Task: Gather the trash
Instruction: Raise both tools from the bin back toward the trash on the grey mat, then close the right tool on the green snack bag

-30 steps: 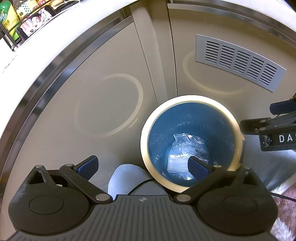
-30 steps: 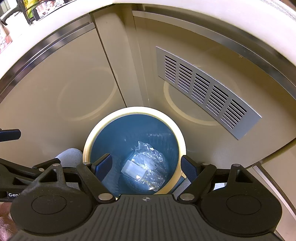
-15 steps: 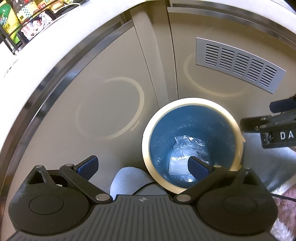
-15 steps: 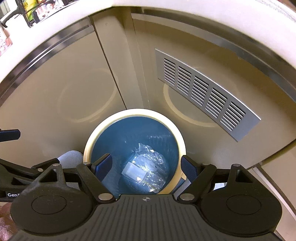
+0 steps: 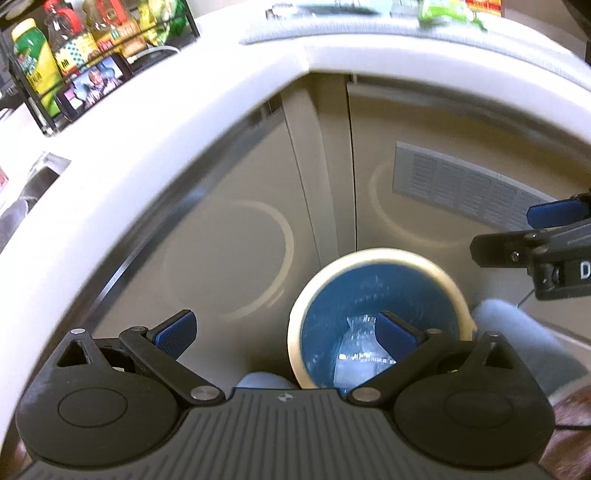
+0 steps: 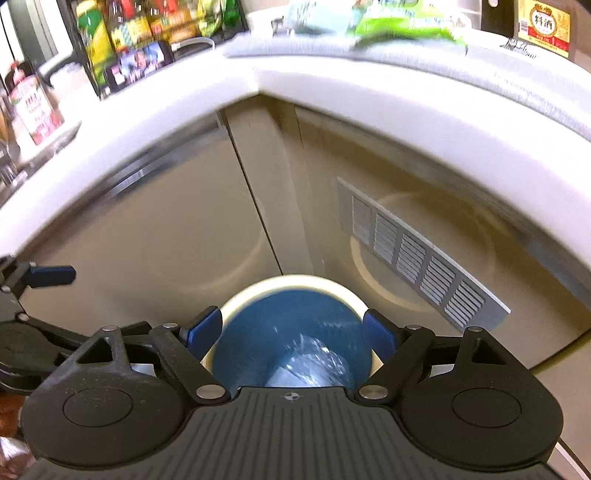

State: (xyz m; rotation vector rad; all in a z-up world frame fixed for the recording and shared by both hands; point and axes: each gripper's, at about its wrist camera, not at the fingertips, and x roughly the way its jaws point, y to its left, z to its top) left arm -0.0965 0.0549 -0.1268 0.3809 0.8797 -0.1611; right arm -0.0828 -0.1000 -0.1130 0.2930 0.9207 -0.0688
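Observation:
A cream-rimmed bin (image 5: 369,254) with a blue liner stands on the floor against the beige cabinets. Crumpled clear plastic trash (image 5: 354,354) lies at its bottom. My left gripper (image 5: 286,328) hangs open above the bin's left rim with nothing between its fingers. In the right wrist view the bin (image 6: 295,280) sits straight below my right gripper (image 6: 292,329), and the plastic (image 6: 314,362) shows inside. The right jaws are wide apart and opening, with nothing held. A green packet (image 6: 402,26) lies blurred on the counter above.
A white counter edge (image 5: 184,122) curves over the cabinets, and a wire rack of bottles (image 5: 74,48) stands at the back left. A grey vent grille (image 6: 417,254) is set in the right cabinet door. Pale grey fabric (image 5: 517,332) lies beside the bin.
Both grippers have risen and tilted up. The bin sits lower in both views, and the counter top with its bottles and packets has come into sight. The trash stays in the bin.

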